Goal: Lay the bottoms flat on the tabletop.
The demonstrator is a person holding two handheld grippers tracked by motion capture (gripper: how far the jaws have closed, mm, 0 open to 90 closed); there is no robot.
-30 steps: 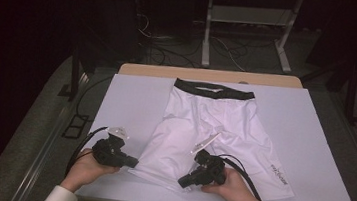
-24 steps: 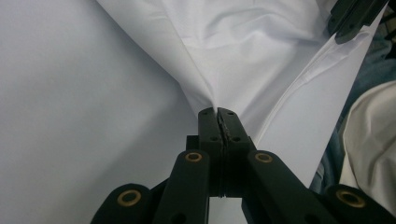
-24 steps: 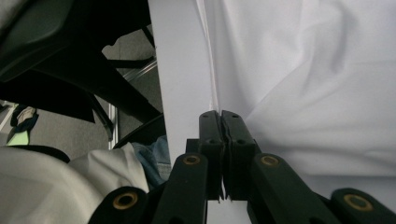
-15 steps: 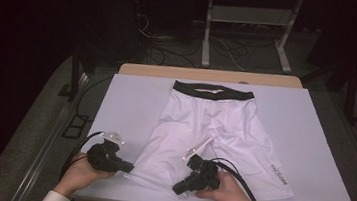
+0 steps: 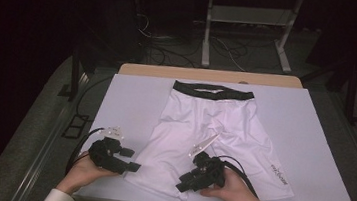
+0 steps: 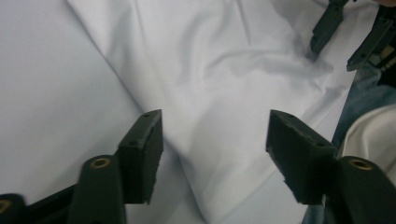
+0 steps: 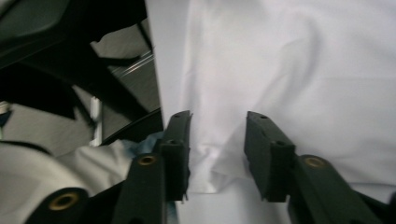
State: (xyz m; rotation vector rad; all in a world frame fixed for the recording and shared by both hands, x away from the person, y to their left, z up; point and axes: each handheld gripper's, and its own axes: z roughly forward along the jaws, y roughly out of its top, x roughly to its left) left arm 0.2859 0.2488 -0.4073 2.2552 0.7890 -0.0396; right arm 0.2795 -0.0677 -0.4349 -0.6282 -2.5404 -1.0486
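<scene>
White shorts [image 5: 208, 129] with a black waistband [image 5: 212, 91] lie flat on the white table cover [image 5: 130, 105], legs toward me. My left gripper [image 5: 132, 159] rests at the outer edge of the left leg's hem. Its jaws have just been opening and stand open over the fabric edge [image 6: 219, 70], with the left gripper [image 6: 215, 135] not pressing it. My right gripper [image 5: 182, 181] points at the same leg's hem from the right. Its jaws have also just been opening, and the right gripper [image 7: 218, 135] stands open with slightly bunched hem cloth [image 7: 303, 70] between the pads.
A wooden table edge [image 5: 209, 75] runs behind the cover. Beyond it stand a metal shelf frame [image 5: 247, 22] and loose cables [image 5: 172, 49] on the dark floor. The right leg carries a small logo [image 5: 279, 174]. The table's front edge runs just below both hands.
Both pairs of jaws have gone from shut to open and let go of the left leg's hem. The hands have hardly moved.
</scene>
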